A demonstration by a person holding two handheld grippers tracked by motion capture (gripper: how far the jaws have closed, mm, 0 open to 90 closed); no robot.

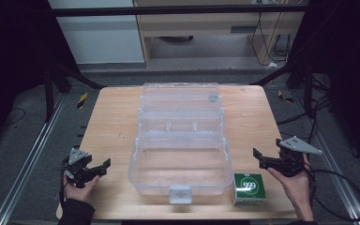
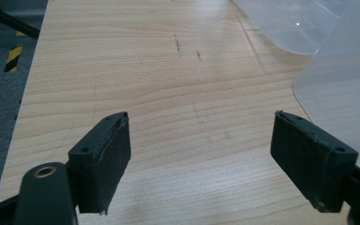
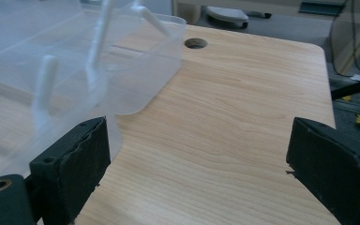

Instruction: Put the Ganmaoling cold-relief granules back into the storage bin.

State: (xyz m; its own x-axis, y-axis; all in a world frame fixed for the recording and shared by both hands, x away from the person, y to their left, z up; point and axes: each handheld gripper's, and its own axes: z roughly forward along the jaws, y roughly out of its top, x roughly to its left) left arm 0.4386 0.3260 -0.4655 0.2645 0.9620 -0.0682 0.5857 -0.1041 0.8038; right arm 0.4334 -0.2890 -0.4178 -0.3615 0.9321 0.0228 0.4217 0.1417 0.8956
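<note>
- Your left gripper (image 1: 90, 169) sits near the table's (image 1: 117, 122) front-left corner, jaws released, holding nothing.
- Your right gripper (image 1: 268, 159) sits at the right edge, jaws released and empty.
- Open clear box (image 1: 180, 140) lies mid-table, long axis front to back.
- Green carton (image 1: 249, 187) sits at the front edge, nearer your right gripper.

This looks like a lab or recording rig rather than a home. A bare wooden table (image 1: 117, 122) stands inside a dark metal frame (image 1: 178, 9) on grey carpet, with aluminium rails (image 1: 26, 164) beside it, hazard-striped tape (image 1: 82, 100) on the floor, and loose cables (image 1: 262, 33) running under a bench behind.
</note>
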